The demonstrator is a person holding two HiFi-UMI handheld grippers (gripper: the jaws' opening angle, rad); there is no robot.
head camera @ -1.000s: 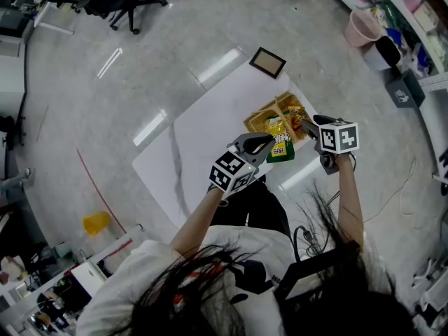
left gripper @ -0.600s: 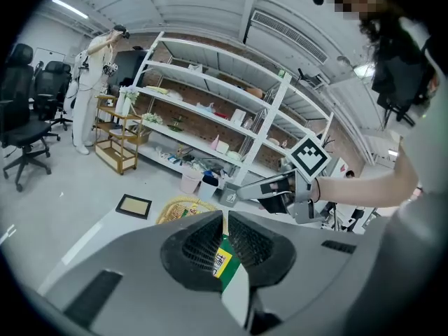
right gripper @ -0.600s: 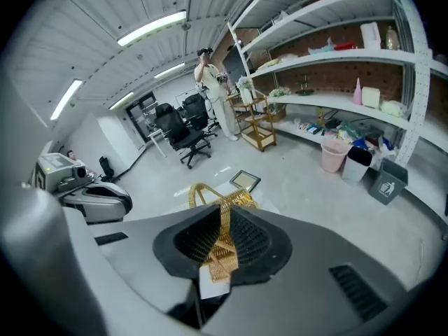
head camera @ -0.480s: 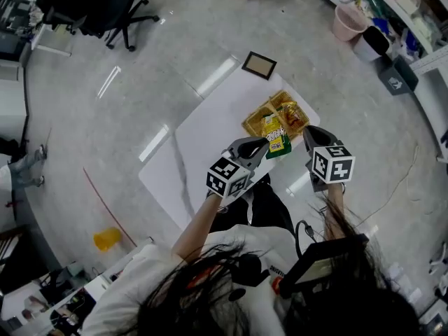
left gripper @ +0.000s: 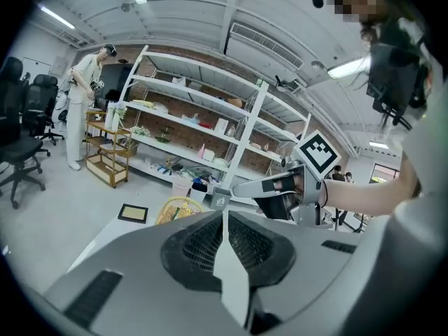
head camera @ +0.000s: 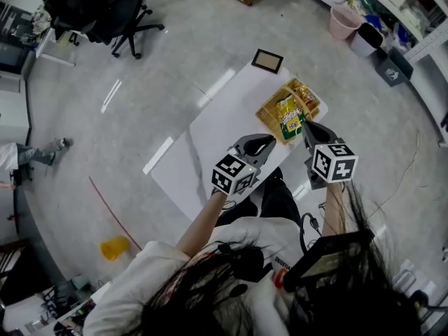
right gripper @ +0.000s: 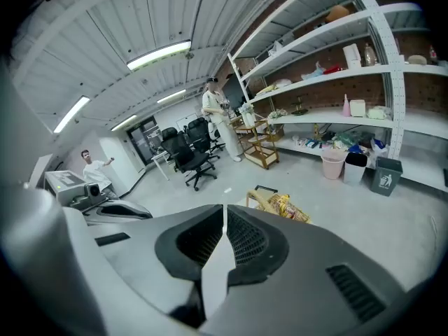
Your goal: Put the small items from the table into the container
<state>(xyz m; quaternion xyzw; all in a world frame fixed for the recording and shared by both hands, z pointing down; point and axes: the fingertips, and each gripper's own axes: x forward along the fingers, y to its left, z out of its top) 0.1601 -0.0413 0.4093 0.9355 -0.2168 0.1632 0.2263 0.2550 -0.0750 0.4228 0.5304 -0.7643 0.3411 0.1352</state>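
A woven basket full of yellow snack packets stands at the far right end of the white table. A green-and-yellow packet lies on top of the pile. My right gripper hovers just short of the basket; its jaws are closing with nothing between them. My left gripper is beside it over the table's near edge, shut and empty. In the left gripper view the left gripper has its jaws together, with the basket beyond. The right gripper also has its jaws together, the basket ahead.
A dark framed panel lies at the table's far corner. Office chairs stand at the far left, a pink bin and shelving at the far right. A person stands by a shelf cart. A yellow object lies on the floor.
The right gripper's jaws have gone from wide open beside the green-and-yellow packet to together. Both grippers have lifted and drawn back from the basket. The packet now lies on the pile.
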